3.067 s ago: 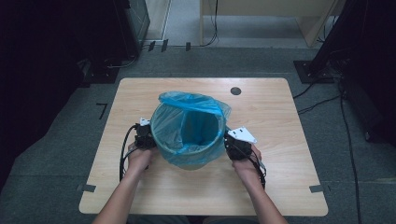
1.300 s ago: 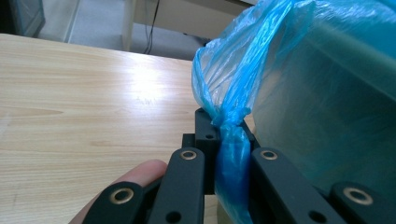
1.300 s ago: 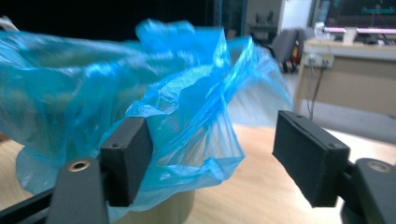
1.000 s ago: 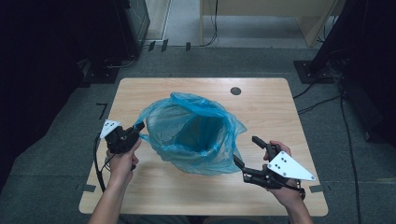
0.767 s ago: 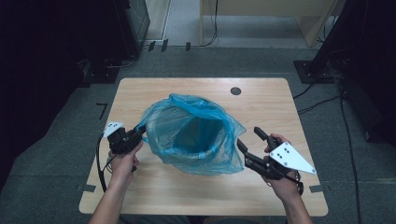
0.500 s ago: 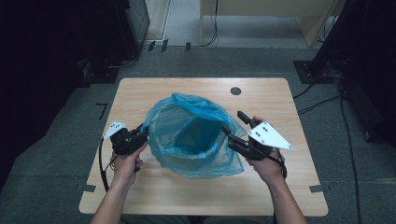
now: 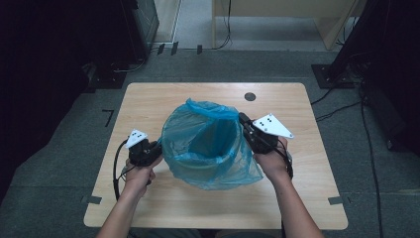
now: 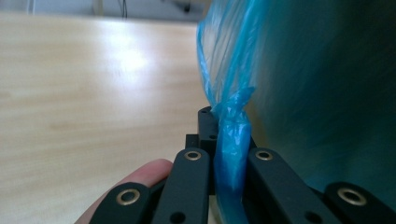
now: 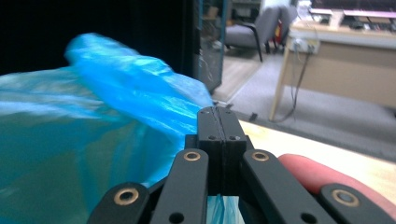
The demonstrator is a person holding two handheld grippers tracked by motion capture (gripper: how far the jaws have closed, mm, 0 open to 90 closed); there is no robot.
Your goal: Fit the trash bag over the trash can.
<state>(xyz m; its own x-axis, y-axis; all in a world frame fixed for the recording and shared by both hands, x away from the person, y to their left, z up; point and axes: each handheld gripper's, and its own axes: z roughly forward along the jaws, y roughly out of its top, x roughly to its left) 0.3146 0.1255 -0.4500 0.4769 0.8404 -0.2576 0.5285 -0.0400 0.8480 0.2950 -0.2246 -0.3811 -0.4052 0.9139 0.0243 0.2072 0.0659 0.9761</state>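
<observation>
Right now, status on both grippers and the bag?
Left gripper shut on blue bin bag rim. Right gripper just closed, bag film pinched. Bag open over bin; table unobstructed.

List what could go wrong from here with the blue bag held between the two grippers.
The thin blue plastic bag is pinched on opposite sides by the left gripper and right gripper; pulling them apart may tear it. The left jaws hold only a bunched strip, which might slip free. Part of the bag's rim still stands up at the far side, so it might not seat evenly.
</observation>
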